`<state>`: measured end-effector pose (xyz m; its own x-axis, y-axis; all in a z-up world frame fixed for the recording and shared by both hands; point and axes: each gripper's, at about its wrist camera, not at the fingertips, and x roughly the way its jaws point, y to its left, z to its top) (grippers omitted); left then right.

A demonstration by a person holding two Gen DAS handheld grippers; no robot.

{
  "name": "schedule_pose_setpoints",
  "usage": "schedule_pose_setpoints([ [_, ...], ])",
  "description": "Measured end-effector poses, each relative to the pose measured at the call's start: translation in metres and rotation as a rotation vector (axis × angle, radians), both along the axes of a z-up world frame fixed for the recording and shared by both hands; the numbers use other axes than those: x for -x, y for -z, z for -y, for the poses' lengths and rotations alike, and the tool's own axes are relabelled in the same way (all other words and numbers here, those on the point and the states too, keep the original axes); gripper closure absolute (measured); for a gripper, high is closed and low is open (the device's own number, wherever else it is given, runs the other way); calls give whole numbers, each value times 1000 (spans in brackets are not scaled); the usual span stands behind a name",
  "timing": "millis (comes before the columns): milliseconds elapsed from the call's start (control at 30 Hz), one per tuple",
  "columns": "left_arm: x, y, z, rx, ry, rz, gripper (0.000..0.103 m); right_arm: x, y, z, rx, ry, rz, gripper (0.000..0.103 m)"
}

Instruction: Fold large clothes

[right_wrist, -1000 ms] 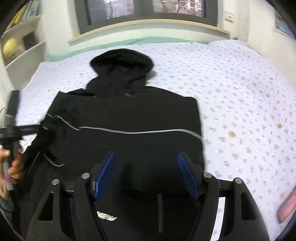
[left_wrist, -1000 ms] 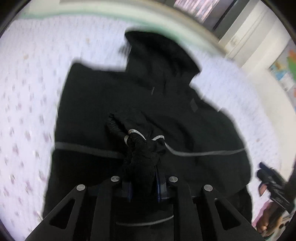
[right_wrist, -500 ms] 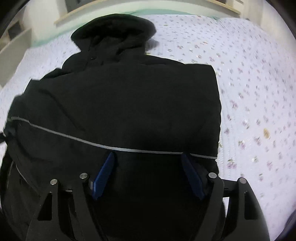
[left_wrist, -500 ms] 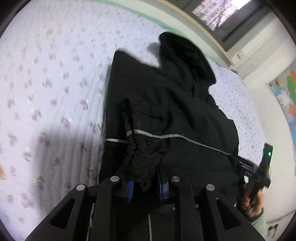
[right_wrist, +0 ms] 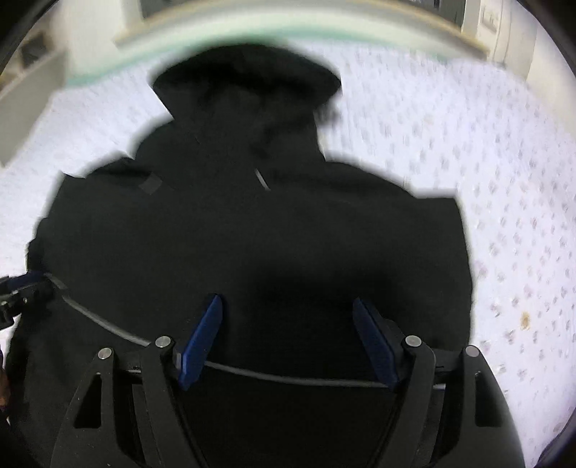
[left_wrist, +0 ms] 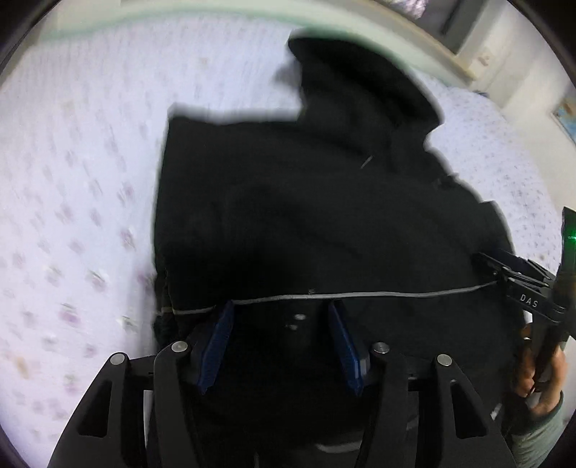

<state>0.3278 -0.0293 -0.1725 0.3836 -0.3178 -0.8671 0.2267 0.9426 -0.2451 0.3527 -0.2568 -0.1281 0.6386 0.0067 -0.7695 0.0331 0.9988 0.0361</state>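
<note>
Floral bedspread (left_wrist: 82, 223), window sill (right_wrist: 360, 21)

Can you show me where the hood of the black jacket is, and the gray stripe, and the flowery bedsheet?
hood (right_wrist: 248, 79): right wrist view, middle of the hood.
gray stripe (left_wrist: 360, 296): left wrist view, middle of the line.
bedsheet (right_wrist: 504, 201): right wrist view, bare part right of the jacket.

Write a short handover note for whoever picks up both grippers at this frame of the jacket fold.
Left gripper: jaws opening, nothing pinched between them, over the jacket's lower part.
Right gripper: open, empty, above the jacket too.
Black hooded jacket: lies flat on the flowered bedspread, hood toward the window end, grey stripe across the body.
Done: both sleeves appear tucked in; the body shows as a rough rectangle.
Left: probably fold hem toward hood, then tidy; neither gripper holds cloth yet.
</note>
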Motion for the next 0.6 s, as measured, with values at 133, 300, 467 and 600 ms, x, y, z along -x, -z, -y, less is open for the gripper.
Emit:
schedule_pose_setpoints([
  [133,8,-6,10,-50,32,62,48,-5,12,3,-3,-17,-12,23],
  [300,4,-40,20,-77,55,62,47,-5,-4,4,-37,-46,-76,23],
  [467,6,-90,22,-102,109,40,47,39,-56,2,-78,-71,-69,24],
  [600,-10,-52,2,0,24,-161,47,47,-19,-4,-71,-35,-225,24],
])
